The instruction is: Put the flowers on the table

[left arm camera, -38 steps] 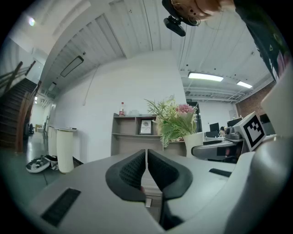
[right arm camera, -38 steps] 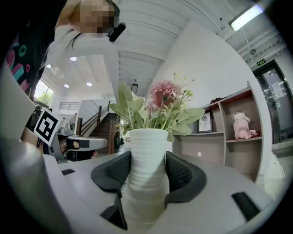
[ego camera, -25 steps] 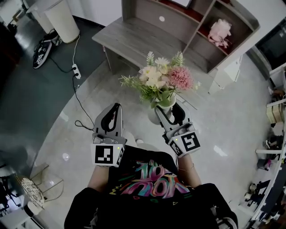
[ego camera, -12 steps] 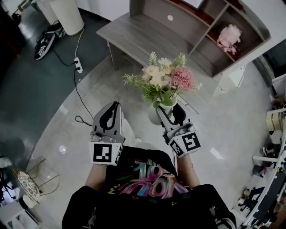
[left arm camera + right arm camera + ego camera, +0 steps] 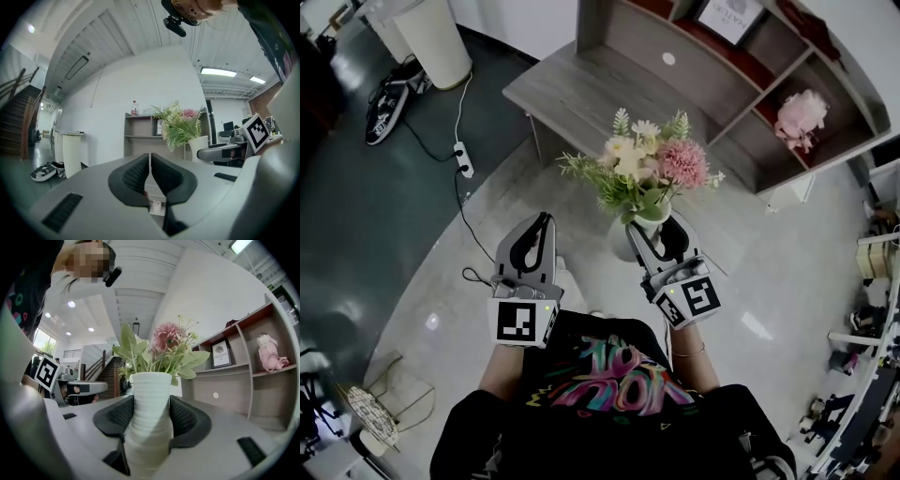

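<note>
Carrying the vase (image 5: 149, 432) of flowers (image 5: 643, 171), pinched upright in the right gripper (image 5: 650, 242), toward the table (image 5: 572, 89) at eleven o'clock needs a level wrist; the left gripper (image 5: 540, 234) is pressed together, empty.

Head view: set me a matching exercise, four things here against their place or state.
1. white vase
2. left gripper
3. pink plush toy
4. sneakers

A. on the floor beside the white bin
B. fingers together, nothing between
C. in a compartment of the shelf unit
D. clamped in the right gripper

Pairs: 1-D, 2-B, 3-C, 4-A
</note>
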The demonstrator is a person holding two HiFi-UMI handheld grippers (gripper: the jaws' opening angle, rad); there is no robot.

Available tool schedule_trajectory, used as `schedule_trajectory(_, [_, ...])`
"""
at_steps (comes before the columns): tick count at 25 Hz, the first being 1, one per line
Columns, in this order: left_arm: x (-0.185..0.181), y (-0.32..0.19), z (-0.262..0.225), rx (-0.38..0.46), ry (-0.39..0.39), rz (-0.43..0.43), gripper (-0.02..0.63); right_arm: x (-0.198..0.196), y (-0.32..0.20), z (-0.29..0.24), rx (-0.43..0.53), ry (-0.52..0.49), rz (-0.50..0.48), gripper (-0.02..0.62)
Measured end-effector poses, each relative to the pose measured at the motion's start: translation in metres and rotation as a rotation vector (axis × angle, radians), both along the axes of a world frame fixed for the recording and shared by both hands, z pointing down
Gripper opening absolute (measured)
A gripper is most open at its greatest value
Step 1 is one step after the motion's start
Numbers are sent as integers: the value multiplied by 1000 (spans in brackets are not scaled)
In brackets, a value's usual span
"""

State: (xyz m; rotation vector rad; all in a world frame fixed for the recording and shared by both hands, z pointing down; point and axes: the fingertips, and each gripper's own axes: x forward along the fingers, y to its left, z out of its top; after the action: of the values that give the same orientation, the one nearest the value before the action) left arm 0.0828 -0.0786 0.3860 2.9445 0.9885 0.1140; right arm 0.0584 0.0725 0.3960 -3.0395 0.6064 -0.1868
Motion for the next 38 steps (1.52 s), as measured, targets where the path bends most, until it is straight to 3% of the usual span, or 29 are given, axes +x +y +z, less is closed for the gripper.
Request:
schedule_trajectory(18, [7,-14,-3,3,8,22,35,-1,-4,-2,12,-3,53,253])
schedule_trajectory(26, [-6,-21,7,19,-33,6,35,-2,-5,1,24,-14,51,253])
schedule_trajectory(34, [-12,-23,2,37,-18,-43,35,2,-4,1,38,-6,7,253])
schedule_trajectory(38, [-30,-23,-8,82,-61,-109,35,-7,-4,1,75,-61,-61,253])
